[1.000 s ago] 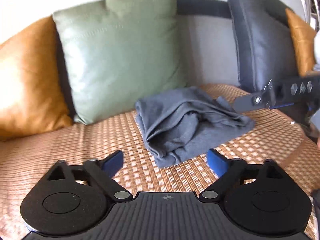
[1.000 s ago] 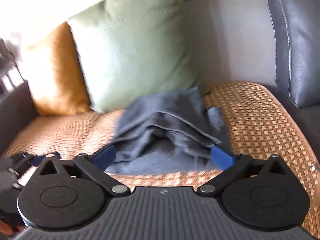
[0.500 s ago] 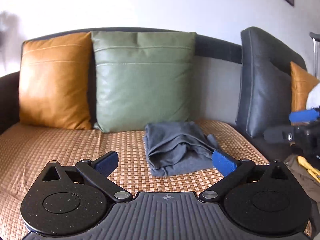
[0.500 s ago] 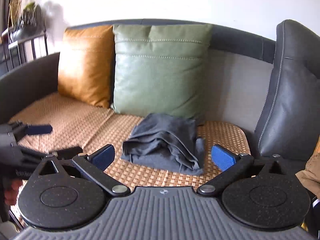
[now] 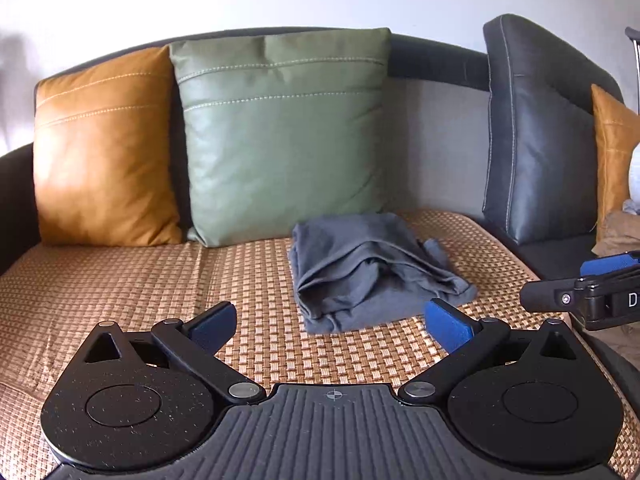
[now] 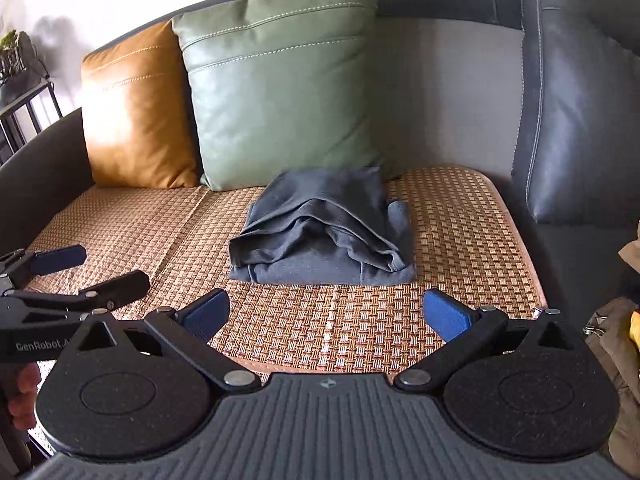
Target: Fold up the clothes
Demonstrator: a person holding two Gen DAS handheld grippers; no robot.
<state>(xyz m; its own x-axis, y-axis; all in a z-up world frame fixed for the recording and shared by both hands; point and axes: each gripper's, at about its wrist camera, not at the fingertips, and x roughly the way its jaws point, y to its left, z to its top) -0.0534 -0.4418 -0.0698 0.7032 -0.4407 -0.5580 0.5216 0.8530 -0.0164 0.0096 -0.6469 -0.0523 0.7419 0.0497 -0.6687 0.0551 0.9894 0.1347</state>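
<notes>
On the woven seat mat [image 6: 460,216], right up against the foot of the green cushion [image 6: 280,76], sits the grey garment [image 6: 324,236], at about 12 o'clock from both wrist cams and well clear of either tool. It's already a chunky, roughly square bundle, though the front edge is pretty sloppy: layers gape open and a loose flap pokes out at the 3 o'clock corner.

Handling-wise I'd guess a light, limp jersey knit, totally floppy, so it'll sag and unroll if you lift it by one layer. Not slippery, and the rattan-style weave under it looks grippy enough that it could drag rather than slide. Best bet to me: pinch the stacked front corners, at 5 and 7 o'clock of the bundle, catching all the layers at once.

Both tools are empty. The left gripper [image 5: 334,324] has its blue pads spread wide with nothing between them, same story for the right gripper [image 6: 326,314], hovering near the mat's front edge.

Rest of the scene is smooth stitched leather: the tan cushion [image 6: 132,108] at 10 o'clock, a dark backrest [image 6: 576,92] at 2 o'clock.
</notes>
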